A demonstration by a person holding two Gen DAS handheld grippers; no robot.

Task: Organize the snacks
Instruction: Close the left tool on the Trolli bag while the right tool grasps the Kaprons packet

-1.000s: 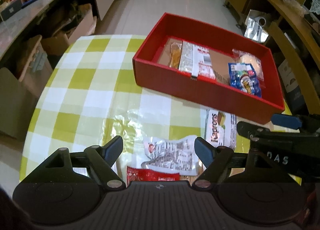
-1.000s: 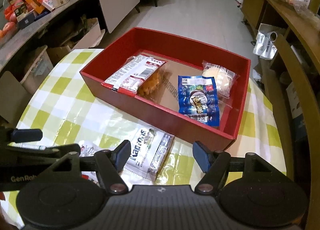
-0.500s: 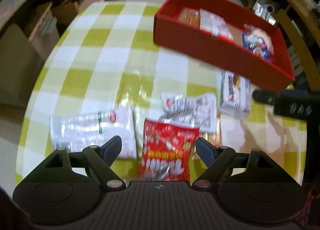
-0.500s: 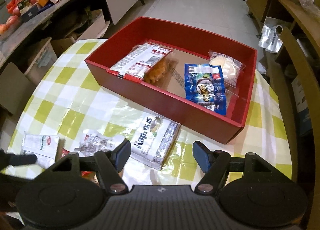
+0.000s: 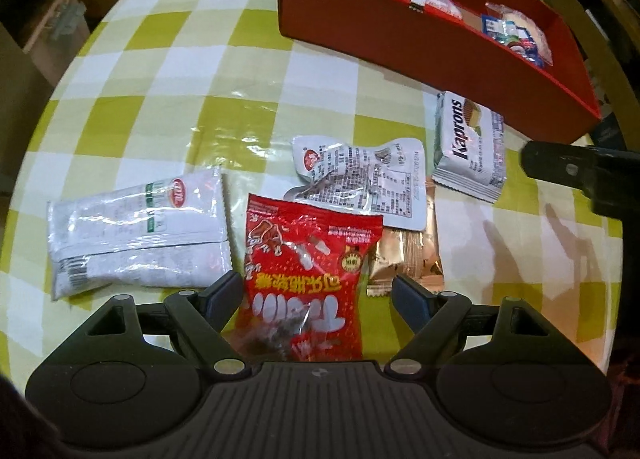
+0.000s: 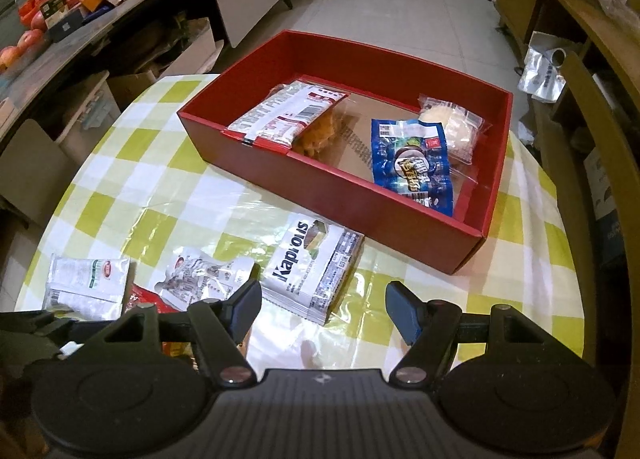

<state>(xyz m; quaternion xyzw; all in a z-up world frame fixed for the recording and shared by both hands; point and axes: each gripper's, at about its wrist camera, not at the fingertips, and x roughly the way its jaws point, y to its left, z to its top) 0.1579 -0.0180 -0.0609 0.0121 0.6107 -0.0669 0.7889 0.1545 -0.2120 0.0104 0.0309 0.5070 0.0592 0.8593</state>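
Now that the left gripper (image 5: 318,295) has dropped from the red box (image 5: 420,39) toward the loose snacks, its released jaws straddle the red snack bag (image 5: 308,279) at 6 o'clock, untouched. Likely next pick; the right gripper (image 6: 322,307) hangs open, empty.

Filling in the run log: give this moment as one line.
left gripper: open, over red snack bag | right gripper: open, empty, near Kaprons pack | red box: three packets inside
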